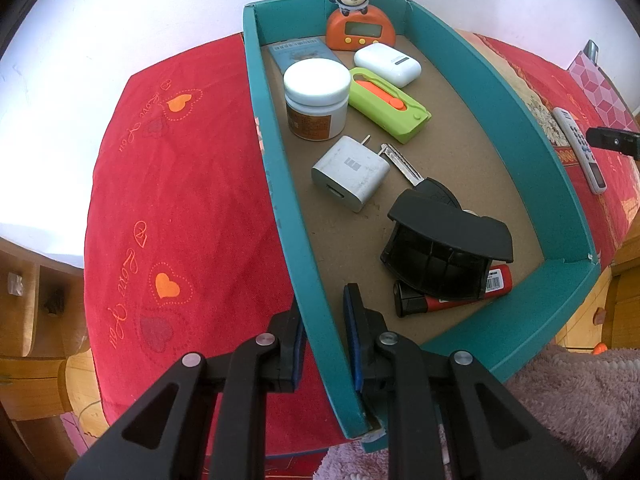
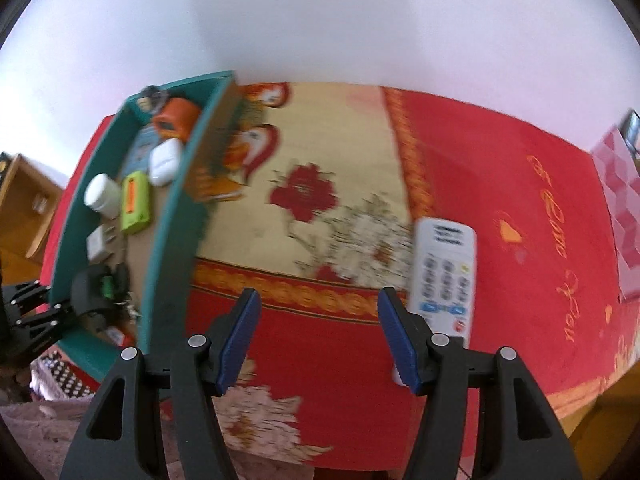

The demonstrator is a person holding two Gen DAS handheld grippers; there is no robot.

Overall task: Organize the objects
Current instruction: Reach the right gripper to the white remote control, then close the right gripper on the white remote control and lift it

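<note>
One item remains outside the teal cardboard box (image 1: 276, 184): the white remote control with grey buttons (image 2: 446, 276), lying flat on the red embroidered cloth (image 2: 520, 208) of the counter.

Nearest, left gripper (image 1: 324, 344): jaws clenched on the box's near side wall, one pad outside, one inside. It steadies the box.

Right gripper (image 2: 318, 340): jaws parted, nothing between the pads, pointing down over the cloth. The remote lies just right of the right-hand pad, not between the jaws. That view is smeared, so button detail is unclear.

Inside the box, near to far: red-and-black marker pen (image 1: 452, 294) under a black ribbed plastic part (image 1: 446, 250), a black-headed key (image 1: 416, 176), white wall charger (image 1: 350, 174), white-lidded jar (image 1: 316, 98), lime-green utility cutter (image 1: 388, 104), white earbud case (image 1: 387, 62), orange monkey timer (image 1: 358, 26) at the far wall.

Judged step: approach to the remote, the last loose object.

Next move calls for: shifting the right jaws sideways until they straddle the remote's narrow width, lowering to the cloth, closing, then carrying it to the free floor area of the box.
</note>
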